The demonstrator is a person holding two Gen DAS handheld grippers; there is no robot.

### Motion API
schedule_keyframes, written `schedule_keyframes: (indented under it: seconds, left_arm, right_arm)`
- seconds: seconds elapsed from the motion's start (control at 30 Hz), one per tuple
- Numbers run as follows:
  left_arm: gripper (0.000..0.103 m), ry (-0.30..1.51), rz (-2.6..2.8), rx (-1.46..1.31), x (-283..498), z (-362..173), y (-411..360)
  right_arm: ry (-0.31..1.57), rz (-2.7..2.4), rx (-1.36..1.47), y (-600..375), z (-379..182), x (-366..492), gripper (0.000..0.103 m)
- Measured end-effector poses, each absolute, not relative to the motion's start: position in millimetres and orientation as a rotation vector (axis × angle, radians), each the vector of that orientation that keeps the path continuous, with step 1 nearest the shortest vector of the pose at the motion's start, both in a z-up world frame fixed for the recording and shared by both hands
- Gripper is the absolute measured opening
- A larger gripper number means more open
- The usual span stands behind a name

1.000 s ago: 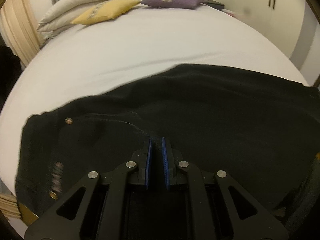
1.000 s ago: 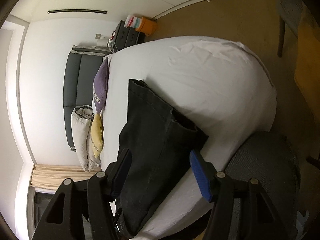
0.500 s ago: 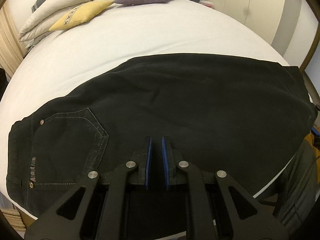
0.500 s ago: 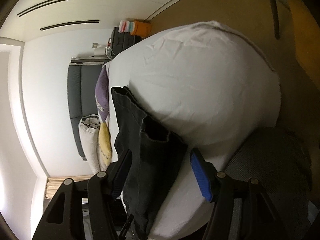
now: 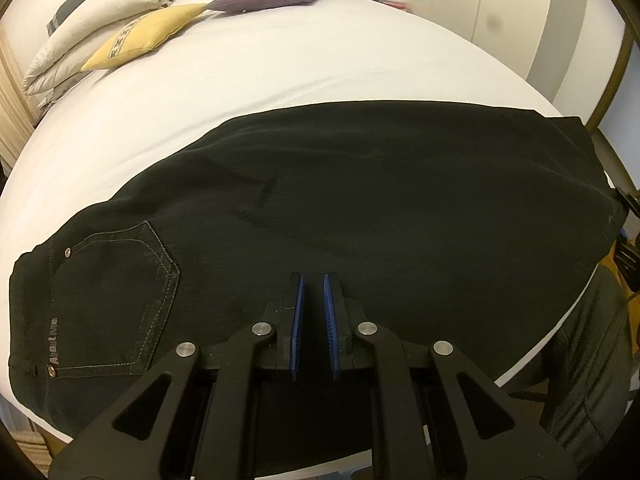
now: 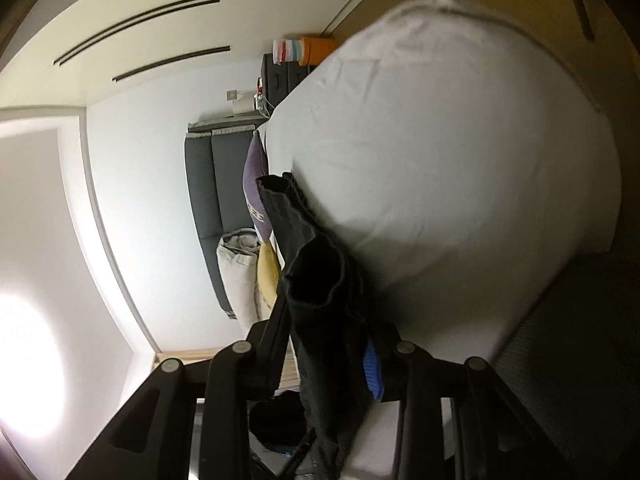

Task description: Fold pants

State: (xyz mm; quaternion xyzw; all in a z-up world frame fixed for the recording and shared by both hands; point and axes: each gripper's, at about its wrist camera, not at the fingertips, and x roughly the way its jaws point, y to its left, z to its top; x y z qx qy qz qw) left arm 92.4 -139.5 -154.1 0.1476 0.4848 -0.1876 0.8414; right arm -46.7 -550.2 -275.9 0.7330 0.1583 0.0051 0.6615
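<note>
Your black denim pants (image 5: 340, 208) are spread flat across the white-sheeted bed (image 5: 280, 64), already doubled leg over leg, with the stitched back pocket (image 5: 116, 296) off to the left of your left jaws and the leg ends running away to their right.

Your left gripper (image 5: 314, 284) hovers over the middle of the cloth with its blue pads nearly together and nothing between them, so it's clenched on air.

Your right gripper (image 6: 326, 344) is at the cuff end (image 6: 316, 276), jaws closing with the bunched hem between them. The far pad is hidden behind the fabric, so you can't quite call it a firm pinch yet.

Looks like you're at the grab-the-hem step for folding the legs up toward the waistband. Next you'd want that right pinch to catch both layers, then carry the hem over toward the pocket end, probably with the left pressing the fold line.
</note>
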Motion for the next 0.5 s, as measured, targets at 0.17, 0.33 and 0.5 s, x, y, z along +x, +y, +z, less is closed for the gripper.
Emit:
schedule_keyframes:
  seconds: [0.17, 0.33, 0.5]
  left_arm:
    - [0.01, 1.03, -0.4, 0.309, 98, -156, -139]
    - [0.01, 1.03, -0.411, 0.308, 95, -157, -139]
    - [0.01, 1.035, -0.417, 0.287, 99, -159, -141]
  right_arm:
    - [0.284, 0.042, 1.707, -551, -281, -42, 0.034]
    - [0.274, 0.012, 1.709, -550, -282, -44, 0.014]
    - [0.307, -0.052, 1.637, -547, -262, -39, 0.012]
